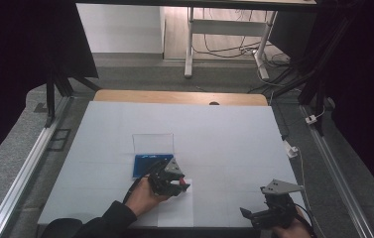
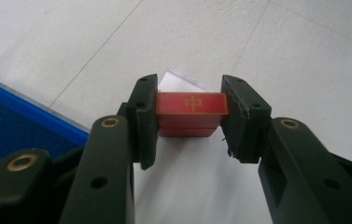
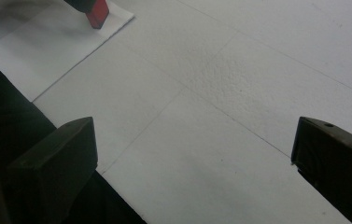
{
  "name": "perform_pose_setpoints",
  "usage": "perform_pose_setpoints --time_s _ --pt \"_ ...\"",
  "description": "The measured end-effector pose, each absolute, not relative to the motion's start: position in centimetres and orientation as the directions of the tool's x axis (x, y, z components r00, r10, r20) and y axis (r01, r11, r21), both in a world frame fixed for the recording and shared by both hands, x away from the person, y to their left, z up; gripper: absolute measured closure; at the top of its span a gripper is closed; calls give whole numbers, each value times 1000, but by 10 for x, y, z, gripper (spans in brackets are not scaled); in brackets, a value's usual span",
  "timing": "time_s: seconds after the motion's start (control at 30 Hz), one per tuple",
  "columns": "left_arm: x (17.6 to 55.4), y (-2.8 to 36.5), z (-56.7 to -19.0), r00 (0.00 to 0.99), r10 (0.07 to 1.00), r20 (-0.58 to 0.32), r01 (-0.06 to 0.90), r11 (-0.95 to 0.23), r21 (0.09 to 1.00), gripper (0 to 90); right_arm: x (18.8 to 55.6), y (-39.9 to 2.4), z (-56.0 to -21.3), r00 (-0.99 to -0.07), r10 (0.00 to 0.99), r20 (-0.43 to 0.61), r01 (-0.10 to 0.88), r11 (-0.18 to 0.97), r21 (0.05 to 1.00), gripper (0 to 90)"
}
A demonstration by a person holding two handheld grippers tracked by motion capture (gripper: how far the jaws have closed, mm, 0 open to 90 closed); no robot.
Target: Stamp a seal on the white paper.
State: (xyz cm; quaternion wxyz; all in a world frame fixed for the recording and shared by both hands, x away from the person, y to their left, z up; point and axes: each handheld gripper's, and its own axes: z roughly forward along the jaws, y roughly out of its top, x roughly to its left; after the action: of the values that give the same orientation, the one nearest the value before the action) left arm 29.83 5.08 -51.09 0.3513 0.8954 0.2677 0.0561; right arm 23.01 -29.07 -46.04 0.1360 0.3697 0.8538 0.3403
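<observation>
Our left gripper (image 2: 190,122) clamped on the red block (image 2: 191,110) over our white sheet (image 1: 175,208), right gripper (image 3: 192,154) wide apart, holding nothing

Block (image 2: 191,109) above sheet (image 1: 175,210), beside tray (image 1: 147,163)

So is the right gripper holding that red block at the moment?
No, the right gripper has its jaws wide apart over bare white table, while the red block sits clamped in the left gripper.

White-covered table (image 1: 224,134), blue tray (image 1: 147,165), paper sheet (image 1: 177,210)
</observation>
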Motion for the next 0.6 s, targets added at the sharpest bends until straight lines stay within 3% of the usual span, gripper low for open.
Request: perform_pose_setpoints --time_s 0.27,0.6 --pt "292 45 -509 847 530 -29 419 -633 651 586 230 -291 -461 -690 723 22 540 494 681 2" --pt "293 46 -509 848 529 -35 422 -633 649 584 230 -291 -460 -689 725 22 540 492 683 2"
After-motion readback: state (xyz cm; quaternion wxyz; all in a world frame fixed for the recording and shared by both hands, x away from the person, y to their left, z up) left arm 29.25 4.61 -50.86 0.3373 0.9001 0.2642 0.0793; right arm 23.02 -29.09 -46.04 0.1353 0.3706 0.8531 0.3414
